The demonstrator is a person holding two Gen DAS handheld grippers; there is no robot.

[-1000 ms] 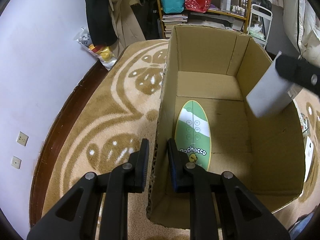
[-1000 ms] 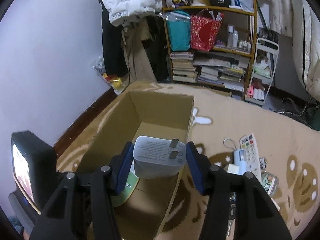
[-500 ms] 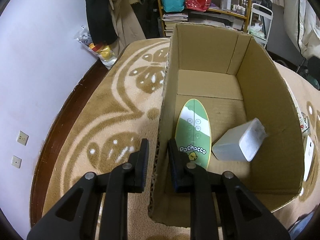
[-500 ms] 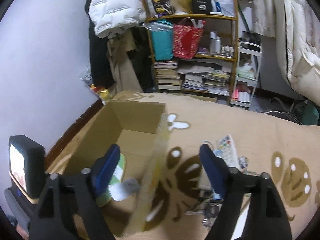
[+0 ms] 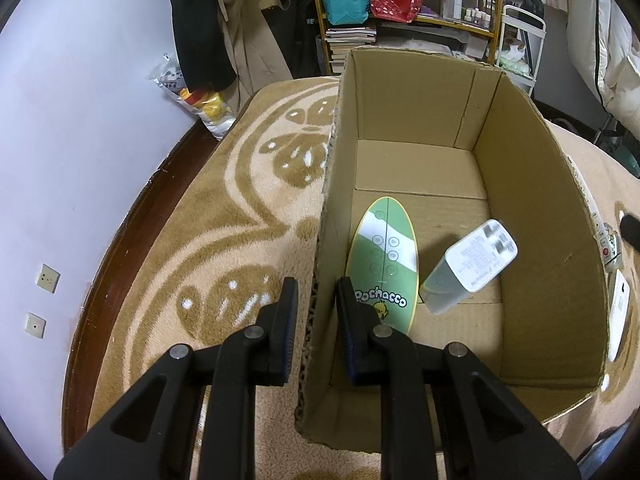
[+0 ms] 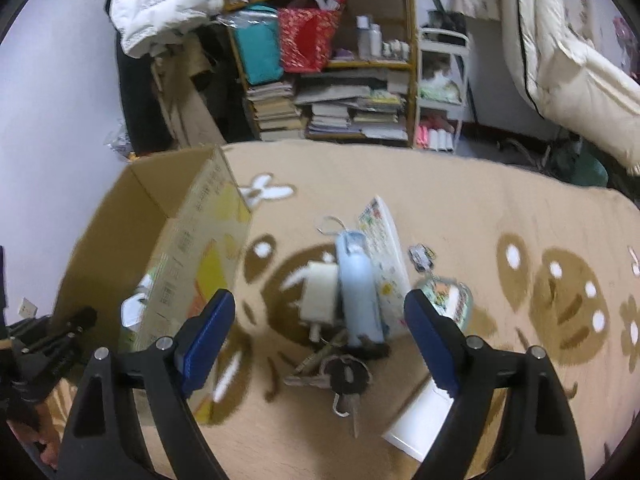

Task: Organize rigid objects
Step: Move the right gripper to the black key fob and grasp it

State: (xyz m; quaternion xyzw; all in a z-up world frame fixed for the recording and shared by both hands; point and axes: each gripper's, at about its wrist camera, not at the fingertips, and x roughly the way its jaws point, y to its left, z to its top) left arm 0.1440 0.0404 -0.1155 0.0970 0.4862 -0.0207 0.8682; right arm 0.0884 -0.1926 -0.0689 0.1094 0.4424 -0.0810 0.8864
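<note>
One cardboard box (image 5: 532,184), mid frame. Inside it: one green oval board (image 5: 382,256), one white charger (image 5: 468,266). On the carpet, centre of the right wrist view: one white remote (image 6: 384,256), one light-blue case (image 6: 358,284), one white adapter (image 6: 320,292), one key bunch (image 6: 344,376).

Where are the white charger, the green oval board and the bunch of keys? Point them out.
white charger (image 5: 478,259), left wrist view, on its pronged end face.
green oval board (image 5: 383,258), left wrist view, on its middle.
bunch of keys (image 6: 347,376), right wrist view, on the dark key head.

Matt corrugated cardboard box (image 5: 540,184); smooth white plastic charger (image 5: 468,268); fluffy carpet (image 5: 224,216).
</note>
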